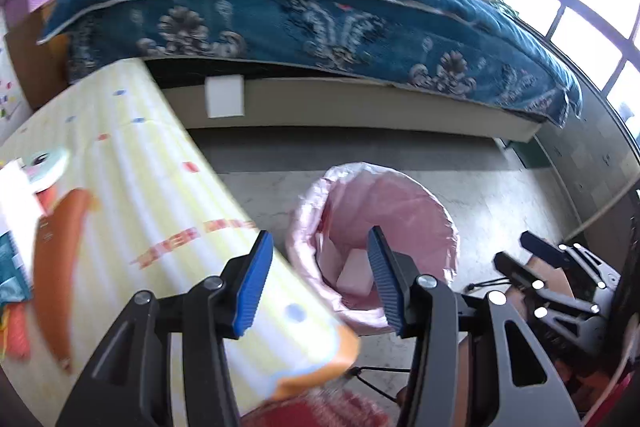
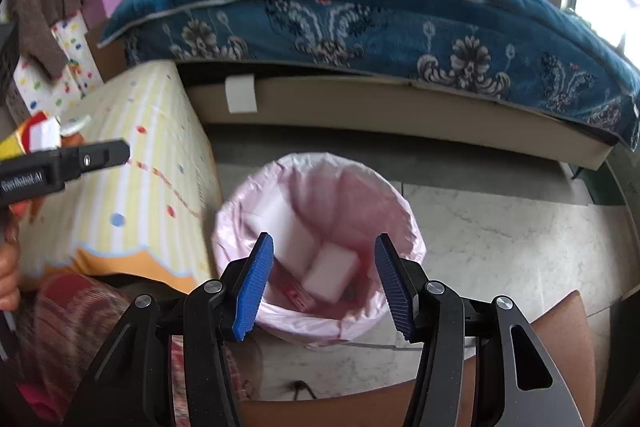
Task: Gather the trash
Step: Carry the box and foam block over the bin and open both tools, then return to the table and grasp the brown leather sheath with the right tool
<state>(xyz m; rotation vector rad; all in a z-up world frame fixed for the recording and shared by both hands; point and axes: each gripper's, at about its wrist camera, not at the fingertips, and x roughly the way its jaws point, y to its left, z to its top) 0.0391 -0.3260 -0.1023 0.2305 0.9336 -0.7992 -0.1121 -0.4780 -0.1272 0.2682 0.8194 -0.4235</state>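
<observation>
Below: left gripper (image 1: 318, 281), right gripper (image 2: 324, 281) jaws apart, empty; bin (image 2: 256, 207) holds 2 white blocks (image 2: 330, 277), red item partly hidden.

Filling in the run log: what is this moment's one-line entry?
left hand-held gripper: open, empty | right hand-held gripper: open, empty, over bin | pink-lined bin: holds white blocks

Glossy pink plastic bin liner (image 2: 320, 183)

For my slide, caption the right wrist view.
Open right gripper above pink-lined trash bin holding white blocks, bed behind.
</observation>
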